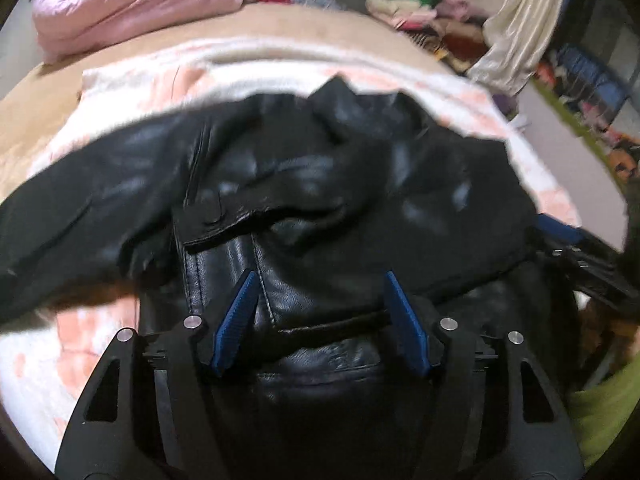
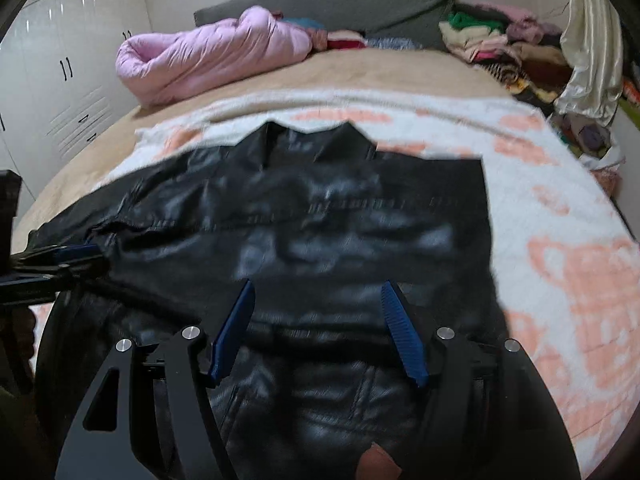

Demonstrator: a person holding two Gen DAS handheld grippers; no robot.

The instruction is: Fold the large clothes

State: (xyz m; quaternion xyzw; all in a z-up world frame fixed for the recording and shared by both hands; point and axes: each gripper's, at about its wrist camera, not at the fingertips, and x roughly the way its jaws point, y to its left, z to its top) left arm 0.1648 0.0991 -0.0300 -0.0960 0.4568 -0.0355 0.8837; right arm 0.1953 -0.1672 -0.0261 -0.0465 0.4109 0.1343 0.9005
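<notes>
A black leather jacket lies spread on a white and peach blanket on the bed, its collar pointing to the far end. My left gripper hovers over the jacket's near part, its blue fingers wide apart and gripping nothing. My right gripper stands open in the same way over the jacket, with only leather showing below its pads. The right gripper shows at the right edge of the left wrist view. The left gripper shows at the left edge of the right wrist view, by a rumpled sleeve.
A rolled pink quilt lies at the far left of the bed before a grey headboard. Piled clothes and a cream curtain are at the far right. White wardrobe doors stand on the left. The blanket lies bare on the right.
</notes>
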